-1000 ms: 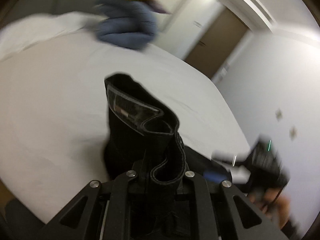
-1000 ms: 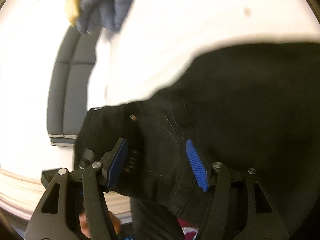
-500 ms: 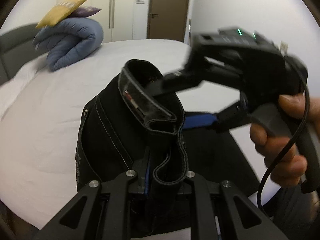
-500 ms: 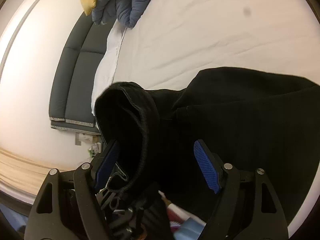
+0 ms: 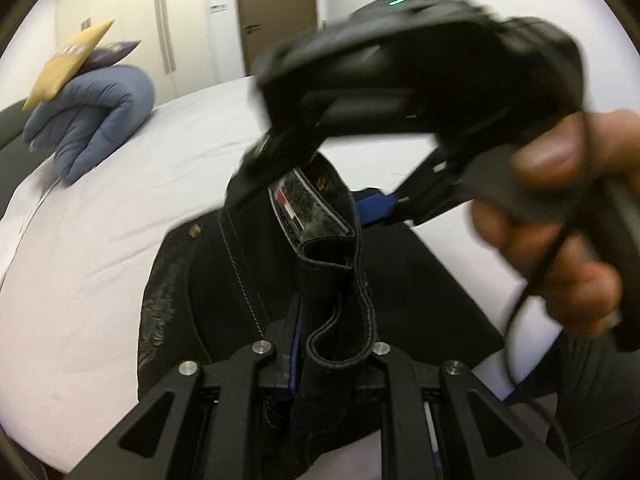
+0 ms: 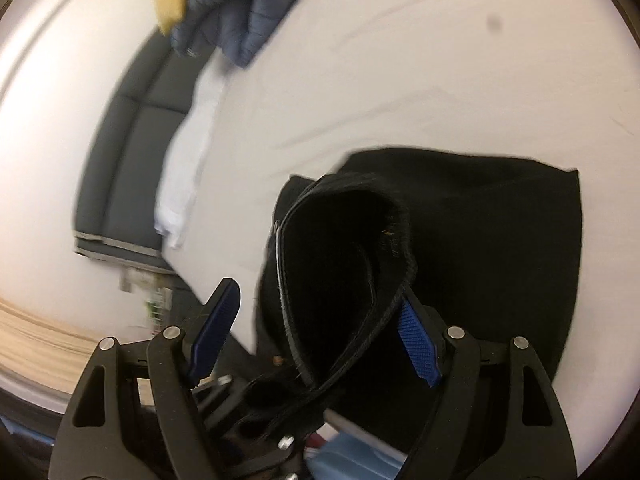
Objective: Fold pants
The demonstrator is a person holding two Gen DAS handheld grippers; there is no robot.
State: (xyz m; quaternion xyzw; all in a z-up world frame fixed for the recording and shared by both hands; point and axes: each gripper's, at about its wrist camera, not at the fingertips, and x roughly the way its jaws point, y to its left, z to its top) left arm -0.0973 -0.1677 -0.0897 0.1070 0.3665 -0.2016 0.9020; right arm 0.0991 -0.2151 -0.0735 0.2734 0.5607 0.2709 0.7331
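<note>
— Pants (image 5: 248,288), black, waistband bunched and clamped between the closed fingers of the left gripper (image 5: 334,360); rest draped ahead and below onto the white bed (image 5: 100,220).

— And further right?

— Right gripper (image 6: 316,340), fingers spread apart, straddling the raised waistband loop, gripping nothing. Waistband running across from left gripper toward right, so probably closing there next, then spreading it out flat.

— Beyond?

— Blue duvet (image 5: 92,120), far ahead-left.

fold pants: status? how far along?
Done: the black pants already lie doubled in a compact block on the white bed. In hand: left gripper is clamped on the raised waistband; right gripper is open around that same loop. Left: lay the waistband end down and flatten.
</note>
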